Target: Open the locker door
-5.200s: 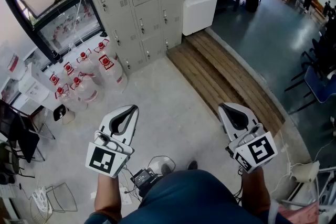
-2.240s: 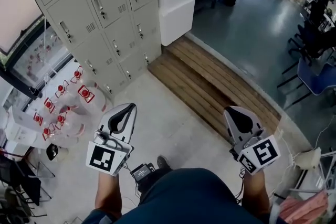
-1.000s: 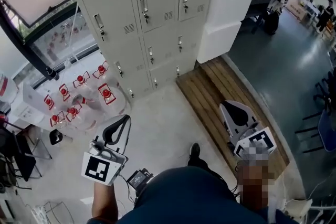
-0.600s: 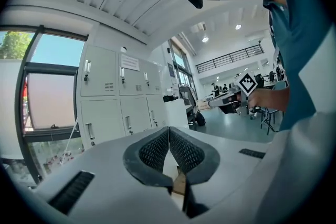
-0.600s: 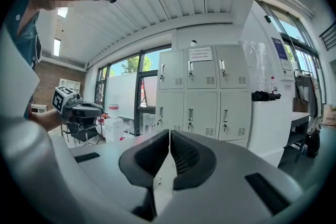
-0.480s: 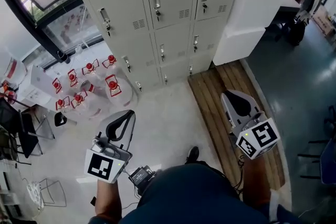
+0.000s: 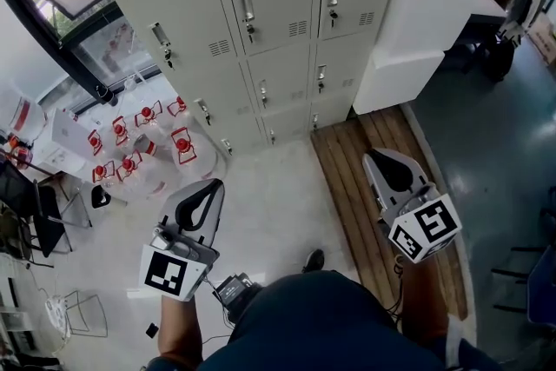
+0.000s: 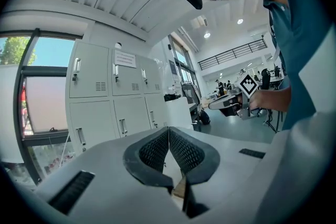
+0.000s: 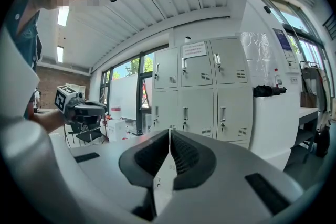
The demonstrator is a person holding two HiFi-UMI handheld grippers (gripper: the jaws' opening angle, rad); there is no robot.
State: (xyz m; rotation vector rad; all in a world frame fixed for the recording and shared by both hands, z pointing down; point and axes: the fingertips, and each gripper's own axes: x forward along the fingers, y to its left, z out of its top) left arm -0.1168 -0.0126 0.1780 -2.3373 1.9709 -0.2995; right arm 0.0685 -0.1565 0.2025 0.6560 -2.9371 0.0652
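Note:
A bank of pale grey lockers (image 7: 261, 22) stands ahead, every door shut, each with a small metal handle (image 7: 247, 13). The same lockers show in the left gripper view (image 8: 113, 94) and the right gripper view (image 9: 202, 86), still some way off. My left gripper (image 7: 213, 186) is held out low at the left, its jaws meeting at the tips (image 8: 169, 128) with nothing between them. My right gripper (image 7: 374, 157) hovers over the wooden step, also shut and empty (image 9: 169, 132). Neither touches a locker.
Several water jugs with red caps (image 7: 148, 143) crowd the floor left of the lockers. A slatted wooden step (image 7: 373, 187) runs along the right, beside a white counter block (image 7: 417, 30). Chairs and a wire rack (image 7: 35, 221) sit at far left.
The lockers have come nearer and swung toward the middle of the head view as the person walked up. Both grippers stayed shut and held out in front.

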